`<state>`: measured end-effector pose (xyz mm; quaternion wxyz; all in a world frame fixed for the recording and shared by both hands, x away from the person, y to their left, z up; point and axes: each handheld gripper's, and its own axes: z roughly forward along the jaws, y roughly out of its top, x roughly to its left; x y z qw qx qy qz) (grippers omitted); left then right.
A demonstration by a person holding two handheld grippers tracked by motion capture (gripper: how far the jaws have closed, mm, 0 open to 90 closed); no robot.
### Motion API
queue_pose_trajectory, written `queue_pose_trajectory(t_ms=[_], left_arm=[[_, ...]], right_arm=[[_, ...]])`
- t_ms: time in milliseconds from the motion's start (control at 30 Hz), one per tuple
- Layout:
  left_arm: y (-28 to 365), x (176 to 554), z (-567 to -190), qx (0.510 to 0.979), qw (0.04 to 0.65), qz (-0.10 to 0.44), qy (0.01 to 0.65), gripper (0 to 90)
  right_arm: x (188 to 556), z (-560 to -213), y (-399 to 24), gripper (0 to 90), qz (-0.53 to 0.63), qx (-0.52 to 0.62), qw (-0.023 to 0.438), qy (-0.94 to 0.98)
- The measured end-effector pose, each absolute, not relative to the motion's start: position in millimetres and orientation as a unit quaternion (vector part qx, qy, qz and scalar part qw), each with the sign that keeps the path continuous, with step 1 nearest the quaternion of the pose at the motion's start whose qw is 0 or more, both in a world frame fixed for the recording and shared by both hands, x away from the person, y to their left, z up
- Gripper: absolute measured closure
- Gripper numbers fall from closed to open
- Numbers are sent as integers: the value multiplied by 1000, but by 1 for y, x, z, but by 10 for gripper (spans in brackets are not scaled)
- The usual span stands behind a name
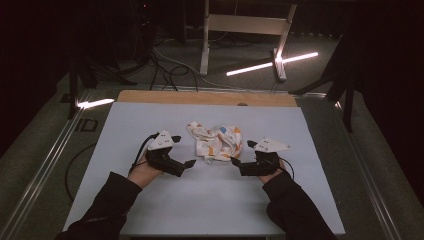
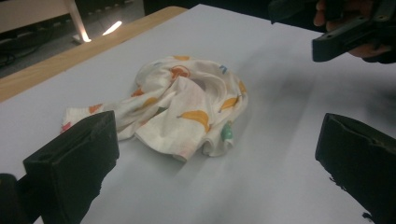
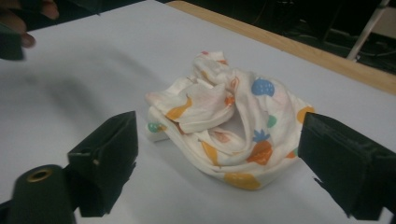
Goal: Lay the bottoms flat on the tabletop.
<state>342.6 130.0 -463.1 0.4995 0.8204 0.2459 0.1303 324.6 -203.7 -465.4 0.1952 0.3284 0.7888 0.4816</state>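
A crumpled white cloth printed with orange, blue and green fruit lies bunched on the white table surface. My left gripper sits just left of it, jaws open and pointing at it. My right gripper sits just right of it, also open. In the left gripper view the cloth lies ahead of the wide-open gripper, with nothing between the jaws; the right gripper shows at the top right. In the right gripper view the cloth lies just beyond the open gripper.
A wooden strip borders the far edge of the table. Beyond it on the dark floor are cables, a metal frame and bright light strips. Metal rails run along the table's sides.
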Motion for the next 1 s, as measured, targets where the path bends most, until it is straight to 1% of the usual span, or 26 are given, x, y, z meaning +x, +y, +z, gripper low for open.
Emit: queue_pose_trajectory(t_ms=[200, 267, 300, 333, 367, 400, 433, 467, 500, 533, 567, 667, 700, 833, 933, 1000], left_arm=[[119, 357, -475, 819, 496, 129, 259, 11], [115, 361, -479, 825, 487, 127, 257, 13], [111, 363, -484, 833, 477, 129, 251, 24], [111, 363, -484, 833, 477, 129, 251, 45], [108, 367, -490, 838, 471, 116, 251, 70], [108, 367, -490, 838, 471, 116, 251, 79], [107, 370, -495, 840, 464, 121, 253, 103], [107, 370, -495, 840, 464, 121, 253, 144], [106, 374, -500, 842, 459, 109, 260, 152], [106, 374, -500, 842, 459, 109, 260, 163], [104, 377, -505, 849, 445, 112, 262, 183], [103, 381, -507, 850, 442, 107, 266, 255], [103, 385, -508, 847, 443, 108, 273, 260], [101, 391, -510, 846, 436, 117, 283, 295], [99, 397, -513, 847, 431, 118, 288, 361], [96, 400, -514, 851, 426, 114, 286, 372]], right_arm=[[329, -474, -200, 139, 472, 347, 189, 788], [329, -477, -198, 155, 464, 352, 186, 791], [331, -482, -198, 186, 454, 359, 184, 794], [331, -482, -198, 186, 454, 359, 184, 794], [332, -486, -198, 209, 446, 365, 180, 797], [332, -486, -198, 209, 446, 365, 180, 797], [333, -491, -199, 233, 439, 373, 173, 799], [333, -491, -199, 233, 439, 373, 173, 799], [335, -494, -198, 244, 429, 381, 168, 802], [335, -494, -198, 244, 429, 381, 168, 802], [336, -498, -197, 256, 419, 387, 168, 804], [338, -502, -195, 278, 413, 394, 166, 804], [340, -504, -193, 305, 408, 401, 169, 803], [345, -505, -191, 331, 403, 409, 173, 800], [351, -504, -188, 357, 406, 418, 180, 792], [354, -502, -186, 383, 407, 417, 186, 791]])
